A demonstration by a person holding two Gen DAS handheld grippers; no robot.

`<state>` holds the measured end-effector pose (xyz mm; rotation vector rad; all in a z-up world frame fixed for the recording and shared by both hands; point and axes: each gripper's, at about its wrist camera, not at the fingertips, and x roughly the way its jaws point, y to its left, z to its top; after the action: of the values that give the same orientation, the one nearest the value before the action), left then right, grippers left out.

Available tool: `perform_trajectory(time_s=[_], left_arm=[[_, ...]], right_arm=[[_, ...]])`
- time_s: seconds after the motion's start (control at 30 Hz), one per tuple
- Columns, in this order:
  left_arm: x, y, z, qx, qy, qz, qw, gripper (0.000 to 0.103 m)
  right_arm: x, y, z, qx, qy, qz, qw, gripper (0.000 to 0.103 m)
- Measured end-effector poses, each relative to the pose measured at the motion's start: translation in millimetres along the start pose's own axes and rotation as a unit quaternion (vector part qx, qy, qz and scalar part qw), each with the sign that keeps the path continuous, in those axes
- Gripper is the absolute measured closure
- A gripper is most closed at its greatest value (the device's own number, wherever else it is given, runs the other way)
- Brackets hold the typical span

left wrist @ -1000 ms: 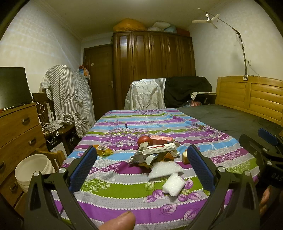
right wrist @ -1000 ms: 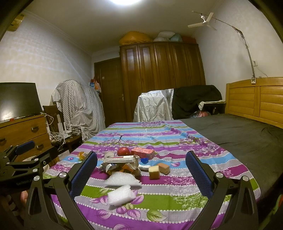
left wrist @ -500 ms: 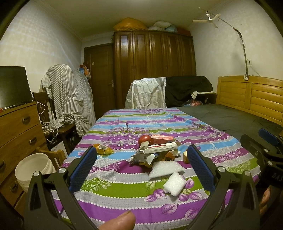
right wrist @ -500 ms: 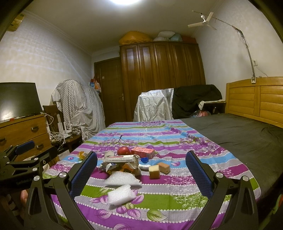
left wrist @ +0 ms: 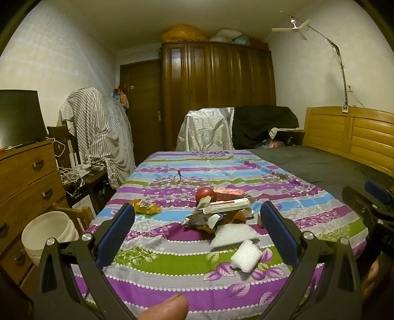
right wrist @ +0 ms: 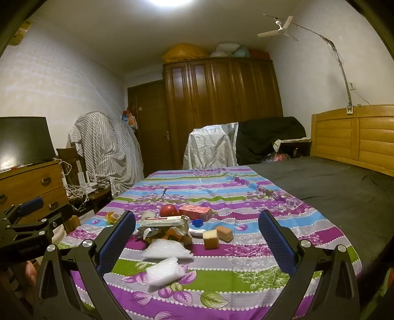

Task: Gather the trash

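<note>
I hold my left gripper (left wrist: pixel 197 230) and right gripper (right wrist: pixel 197 231) spread wide and empty, short of the trash pile (right wrist: pixel 167 229) lying ahead between the fingers on the bed (right wrist: pixel 246 275), ready to approach.

You see a dim, yellowish room. A ceiling light (right wrist: pixel 170 2) glares at 12 o'clock. Edges bend round, corners go black, far things look soft.
</note>
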<state>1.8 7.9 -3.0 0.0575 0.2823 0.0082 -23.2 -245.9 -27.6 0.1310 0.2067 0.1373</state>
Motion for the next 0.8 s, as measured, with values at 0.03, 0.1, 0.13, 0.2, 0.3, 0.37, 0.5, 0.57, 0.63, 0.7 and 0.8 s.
perform_trajectory(time_s=[0.03, 0.1, 0.13, 0.2, 0.3, 0.37, 0.5, 0.57, 0.63, 0.7, 0.8], left_arm=[[0.2, 0.8, 0.0, -0.001, 0.0, 0.001, 1.0, 0.005], [1.0, 2.4, -0.1, -0.003, 0.002, 0.002, 1.0, 0.005], [2.2, 2.9, -0.5, -0.004, 0.003, 0.002, 1.0, 0.005], [2.1, 3.1, -0.3, -0.005, 0.004, 0.003, 1.0, 0.005], [2.2, 3.6, -0.2, -0.005, 0.004, 0.002, 1.0, 0.005], [2.2, 3.4, -0.6, -0.005, 0.004, 0.002, 1.0, 0.005], [2.1, 3.7, -1.2, -0.006, 0.005, 0.002, 1.0, 0.005], [3.2, 5.4, -1.9, -0.007, 0.006, 0.002, 1.0, 0.005], [3.1, 4.7, -2.2, -0.006, 0.006, 0.003, 1.0, 0.005], [3.0, 5.0, -2.5, -0.006, 0.006, 0.003, 1.0, 0.005], [3.0, 5.0, -2.2, -0.006, 0.005, 0.001, 1.0, 0.005]], right_arm=[[-0.1, -1.4, 1.2, 0.001, 0.001, -0.001, 1.0, 0.004], [0.5, -2.6, 2.5, 0.002, 0.002, -0.001, 1.0, 0.004], [0.6, -2.7, 2.2, 0.002, 0.002, -0.001, 1.0, 0.004], [1.5, -2.2, 2.0, 0.001, 0.003, 0.0, 1.0, 0.004], [2.6, -0.8, 1.9, 0.0, 0.006, 0.002, 1.0, 0.004], [2.4, -0.3, 2.2, -0.001, 0.006, 0.002, 1.0, 0.004], [2.7, -0.3, 1.8, -0.001, 0.007, 0.002, 1.0, 0.004], [2.7, 1.3, 1.8, -0.002, 0.008, 0.003, 1.0, 0.004], [2.8, 2.8, 1.6, -0.002, 0.009, 0.004, 1.0, 0.004], [2.6, 4.0, 1.9, -0.003, 0.01, 0.004, 1.0, 0.004], [2.9, 4.2, 1.7, -0.002, 0.011, 0.004, 1.0, 0.004]])
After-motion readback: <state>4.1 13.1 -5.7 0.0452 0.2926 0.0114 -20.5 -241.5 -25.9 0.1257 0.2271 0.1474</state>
